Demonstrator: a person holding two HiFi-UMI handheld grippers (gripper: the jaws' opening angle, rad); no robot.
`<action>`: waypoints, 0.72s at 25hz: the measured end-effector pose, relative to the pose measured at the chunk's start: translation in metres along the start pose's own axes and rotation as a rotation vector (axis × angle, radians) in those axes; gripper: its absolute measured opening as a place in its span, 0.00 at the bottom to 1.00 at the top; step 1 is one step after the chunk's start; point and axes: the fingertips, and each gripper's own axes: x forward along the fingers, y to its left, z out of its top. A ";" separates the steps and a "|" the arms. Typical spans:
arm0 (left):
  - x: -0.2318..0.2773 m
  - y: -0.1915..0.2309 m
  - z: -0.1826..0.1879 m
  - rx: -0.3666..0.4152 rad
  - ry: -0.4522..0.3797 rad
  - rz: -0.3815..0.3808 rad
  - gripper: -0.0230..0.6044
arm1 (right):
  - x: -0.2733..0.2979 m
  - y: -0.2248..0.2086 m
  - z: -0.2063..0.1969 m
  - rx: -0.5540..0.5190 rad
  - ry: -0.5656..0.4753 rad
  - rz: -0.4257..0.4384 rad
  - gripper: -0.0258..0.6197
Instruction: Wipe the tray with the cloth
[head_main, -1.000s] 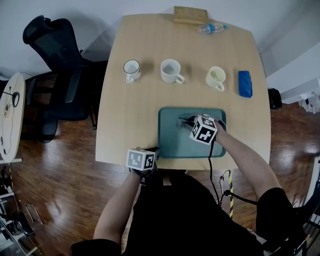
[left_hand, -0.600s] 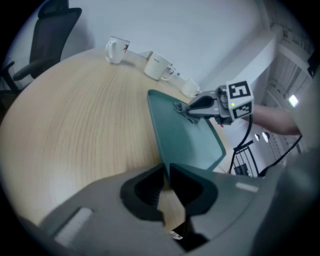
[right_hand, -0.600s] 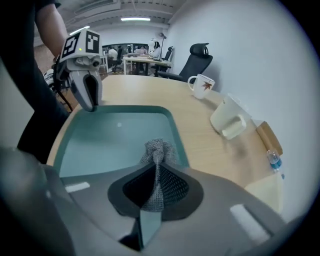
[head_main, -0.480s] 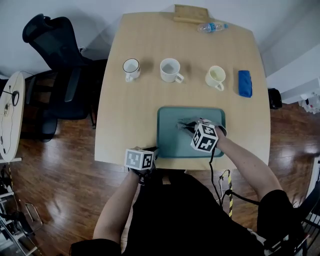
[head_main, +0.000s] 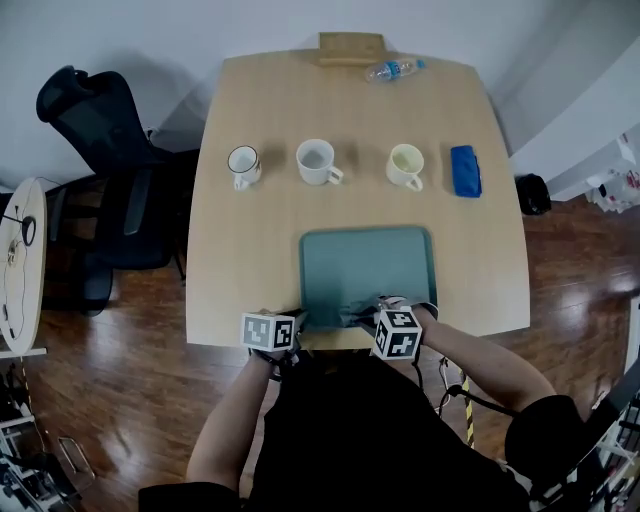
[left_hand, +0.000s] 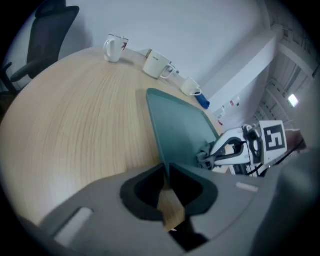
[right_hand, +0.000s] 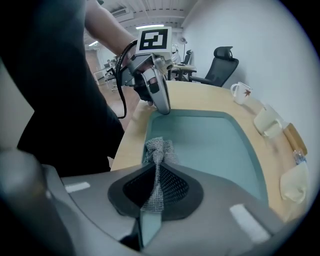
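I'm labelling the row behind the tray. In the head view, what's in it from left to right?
dark-rimmed mug → white mug → cream mug → blue item

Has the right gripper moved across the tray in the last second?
Yes. The right gripper, shut on the cloth, has slid from the middle of the tray to its near edge.
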 end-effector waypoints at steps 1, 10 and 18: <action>0.000 0.000 0.000 0.003 0.002 0.002 0.10 | 0.000 0.000 0.000 0.019 -0.008 0.005 0.08; 0.000 -0.001 0.002 0.000 -0.007 0.020 0.10 | -0.021 -0.068 -0.017 -0.031 -0.002 -0.151 0.08; 0.000 -0.002 0.003 0.020 -0.001 0.053 0.10 | -0.040 -0.208 -0.047 -0.019 0.083 -0.392 0.08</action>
